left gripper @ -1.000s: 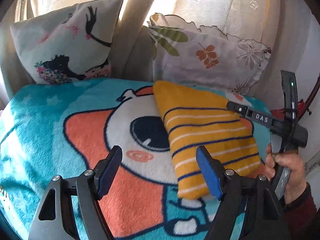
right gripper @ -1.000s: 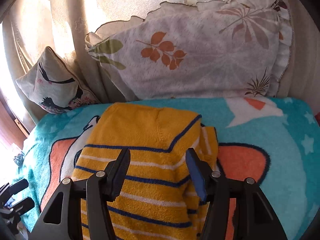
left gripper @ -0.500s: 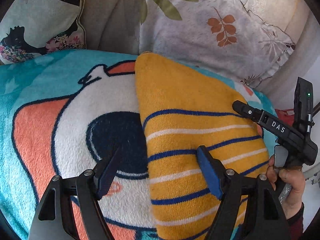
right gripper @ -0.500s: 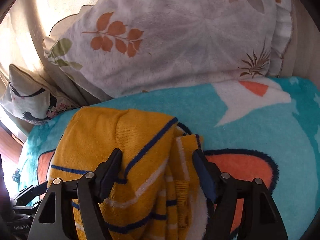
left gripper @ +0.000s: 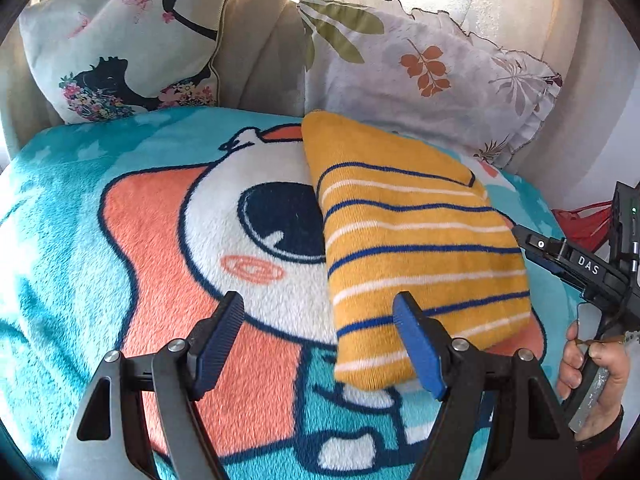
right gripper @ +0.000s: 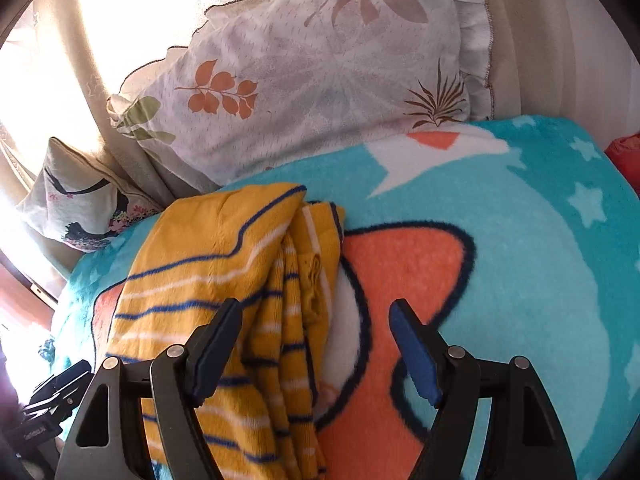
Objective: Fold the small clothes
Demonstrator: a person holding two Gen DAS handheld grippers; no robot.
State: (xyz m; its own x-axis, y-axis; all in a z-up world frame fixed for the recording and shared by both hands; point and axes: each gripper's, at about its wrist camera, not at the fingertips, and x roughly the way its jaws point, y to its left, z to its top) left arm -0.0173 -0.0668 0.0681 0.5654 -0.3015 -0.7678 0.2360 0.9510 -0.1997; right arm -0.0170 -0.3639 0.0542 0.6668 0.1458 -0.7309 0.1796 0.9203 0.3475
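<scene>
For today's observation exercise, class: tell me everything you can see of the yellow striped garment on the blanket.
The yellow striped garment looks like soft knit, mustard yellow with thin navy and white stripes. It lies folded into a compact, roughly rectangular bundle on the teal cartoon blanket, its far end near the leaf-print pillow. From the right wrist view, stacked folded layers show along its right edge. Neither the left gripper nor the right gripper grips it; both are open.

Turquoise cartoon-print fleece blanket (left gripper: 72,216) spread across near surface. Two cushions propped at far side: bird-print cushion (left gripper: 120,40) left, leaf-print cushion (left gripper: 432,76) right. Beige curtain (left gripper: 256,40) behind, backlit by bright sunlight.
</scene>
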